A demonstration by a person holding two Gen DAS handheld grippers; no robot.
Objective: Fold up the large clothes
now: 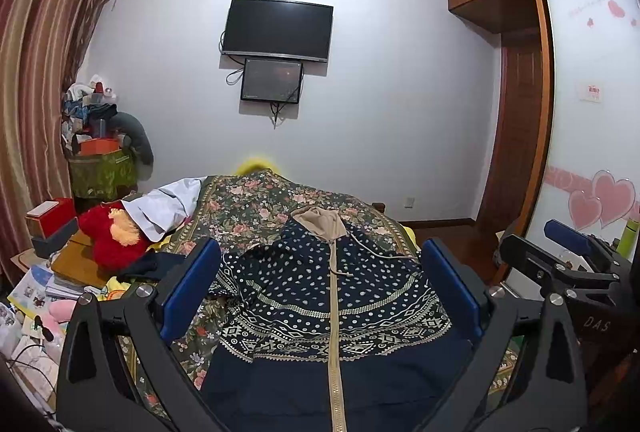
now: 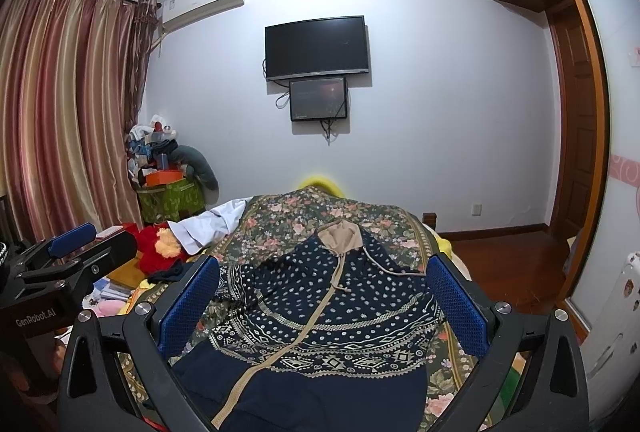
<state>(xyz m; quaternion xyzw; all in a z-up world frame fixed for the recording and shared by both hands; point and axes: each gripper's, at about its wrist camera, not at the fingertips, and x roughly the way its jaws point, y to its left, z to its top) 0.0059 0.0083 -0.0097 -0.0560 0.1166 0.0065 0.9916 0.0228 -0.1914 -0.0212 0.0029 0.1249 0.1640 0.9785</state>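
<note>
A navy hooded jacket [image 1: 320, 296] with white dots, beige pattern bands and a beige zipper lies front up on the bed, hood with tan lining [image 1: 320, 222] at the far end. It also shows in the right wrist view [image 2: 320, 312]. My left gripper [image 1: 320, 292] is open and empty, held above the jacket's lower part. My right gripper [image 2: 324, 304] is open and empty, likewise above the jacket. The right gripper shows at the right edge of the left wrist view [image 1: 576, 252]; the left gripper shows at the left edge of the right wrist view [image 2: 76, 248].
A floral bedspread [image 1: 248, 204] covers the bed. A white garment [image 1: 168, 208] and a red plush toy [image 1: 112, 236] lie at the bed's left side. Boxes and books [image 1: 52, 272] crowd the floor left. A wardrobe [image 1: 588, 112] stands right.
</note>
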